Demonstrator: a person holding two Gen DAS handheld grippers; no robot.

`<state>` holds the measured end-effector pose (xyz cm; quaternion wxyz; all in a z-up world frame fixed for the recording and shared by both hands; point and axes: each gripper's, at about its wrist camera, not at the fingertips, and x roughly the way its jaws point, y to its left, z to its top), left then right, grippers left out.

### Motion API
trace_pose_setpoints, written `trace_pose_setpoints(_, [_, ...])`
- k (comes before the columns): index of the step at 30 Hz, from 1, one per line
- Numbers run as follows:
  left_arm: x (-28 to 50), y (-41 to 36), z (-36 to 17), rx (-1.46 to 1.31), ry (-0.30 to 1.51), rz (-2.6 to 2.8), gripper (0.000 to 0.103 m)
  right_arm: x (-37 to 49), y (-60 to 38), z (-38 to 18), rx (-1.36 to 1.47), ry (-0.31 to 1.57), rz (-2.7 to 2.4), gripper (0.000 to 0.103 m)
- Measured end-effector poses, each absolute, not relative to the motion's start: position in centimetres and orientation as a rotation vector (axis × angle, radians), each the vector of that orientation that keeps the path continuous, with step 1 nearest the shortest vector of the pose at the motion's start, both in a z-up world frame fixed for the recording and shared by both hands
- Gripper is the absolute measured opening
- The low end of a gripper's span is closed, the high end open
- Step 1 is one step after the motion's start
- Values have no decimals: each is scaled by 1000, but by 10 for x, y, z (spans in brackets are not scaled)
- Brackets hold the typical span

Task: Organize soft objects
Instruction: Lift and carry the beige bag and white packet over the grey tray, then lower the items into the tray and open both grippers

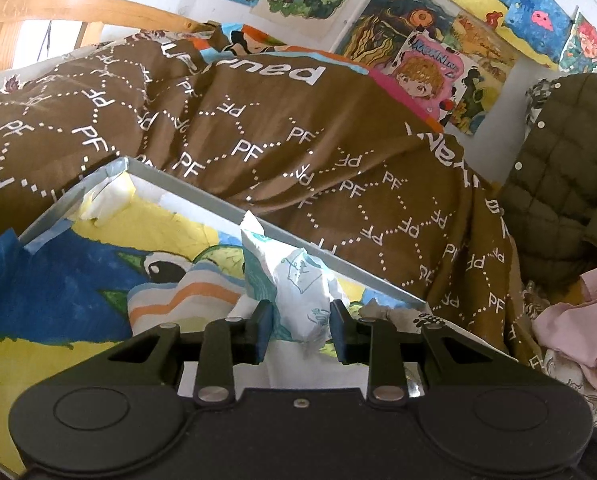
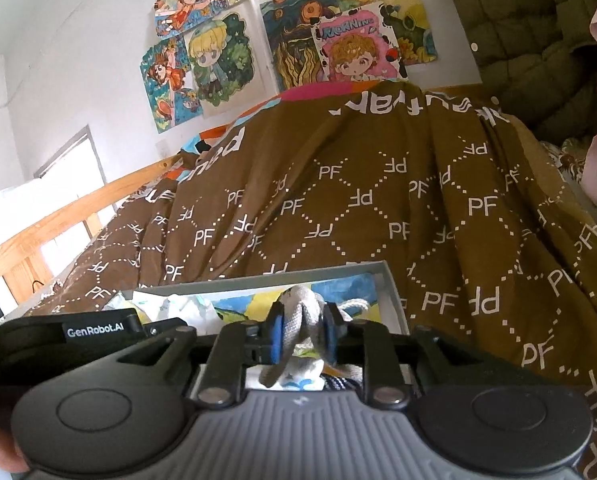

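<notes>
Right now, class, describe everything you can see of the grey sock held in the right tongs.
The grey sock looks like soft ribbed knit, plain light grey, bunched into folds. The right tongs are shut on its middle, blue pads pressing both sides; one end pokes above the fingers, the other droops below. It hangs over the shallow grey box with the painted picture inside, which sits on the brown PF bedspread. Whether the drooping end touches the box's contents cannot be told.

you see a brown blanket [image 1: 258,128] with white "pf" letters on the bed — cartoon drawings [image 2: 218,60] on the wall, a green puffy coat [image 1: 558,168] beside it.
</notes>
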<state>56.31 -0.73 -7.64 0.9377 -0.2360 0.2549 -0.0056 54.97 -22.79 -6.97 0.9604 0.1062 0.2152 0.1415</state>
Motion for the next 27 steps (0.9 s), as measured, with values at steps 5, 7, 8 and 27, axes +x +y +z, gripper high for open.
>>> trace_pose_setpoints(5, [564, -7, -78, -476, 535, -6, 45, 552, -229, -69, 224, 439, 283, 38])
trace_pose_setpoints(7, [563, -5, -78, -476, 536, 3, 55, 553, -232, -69, 242, 443, 286, 48])
trace_pose_setpoints(8, [562, -5, -77, -478, 533, 7, 62, 553, -234, -69, 251, 446, 286, 49])
trace_pose_setpoints(27, [509, 0, -20, -445, 370, 42, 102, 513, -265, -20, 334, 346, 286, 103])
